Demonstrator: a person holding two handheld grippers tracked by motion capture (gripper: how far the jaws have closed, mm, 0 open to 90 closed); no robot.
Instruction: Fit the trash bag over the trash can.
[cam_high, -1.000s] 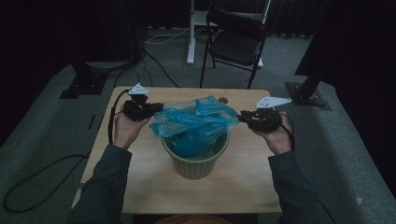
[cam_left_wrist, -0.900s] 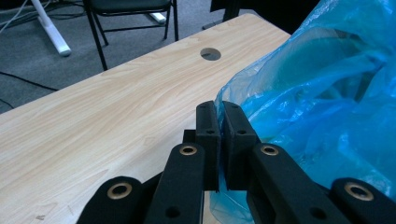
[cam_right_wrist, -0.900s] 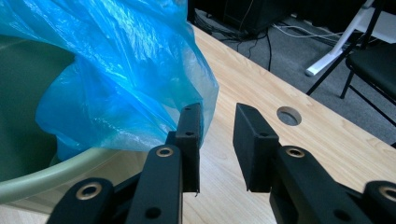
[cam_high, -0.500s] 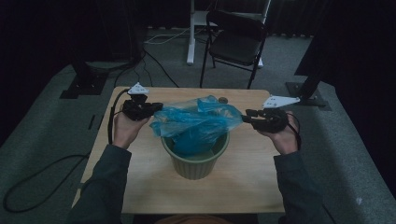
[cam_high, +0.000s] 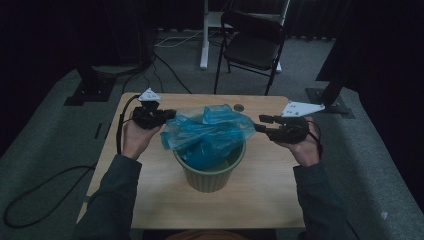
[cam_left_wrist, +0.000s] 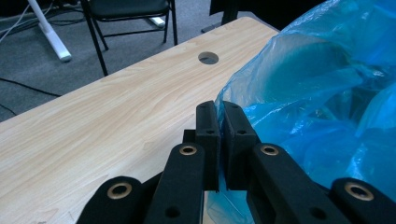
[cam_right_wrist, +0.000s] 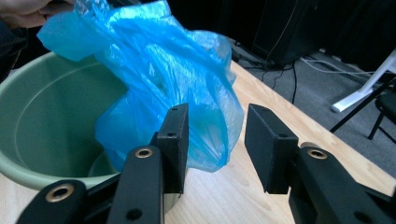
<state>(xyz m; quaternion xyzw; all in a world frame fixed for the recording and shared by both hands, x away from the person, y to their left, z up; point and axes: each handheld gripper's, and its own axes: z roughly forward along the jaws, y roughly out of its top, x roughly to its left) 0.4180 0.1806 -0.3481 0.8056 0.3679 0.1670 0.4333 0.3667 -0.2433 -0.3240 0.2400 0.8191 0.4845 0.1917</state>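
A blue plastic bag (cam_high: 207, 132) lies crumpled over the mouth of a green bucket (cam_high: 210, 172) at the middle of the wooden table (cam_high: 270, 200). My left gripper (cam_high: 169, 116) is at the bag's left side, shut on a thin edge of the blue plastic (cam_left_wrist: 220, 140). My right gripper (cam_high: 260, 124) hovers just right of the bag. Its jaws have just been opening and now stand apart. In the right gripper view a loose flap of the bag (cam_right_wrist: 205, 135) hangs between the jaws of the right gripper (cam_right_wrist: 215, 119), unpressed, above the bucket's rim (cam_right_wrist: 42, 177).
A round cable hole (cam_high: 239, 107) sits in the table's far edge. Behind the table stand a black folding chair (cam_high: 252, 45), a white desk leg (cam_high: 204, 35) and two dark stand bases (cam_high: 87, 90) (cam_high: 330, 97). Cables trail over the grey carpet at left.
The right gripper has opened, let go of the bag's right edge and drawn away to the right and slightly up. The bag's right side has slackened. The left gripper has held still.
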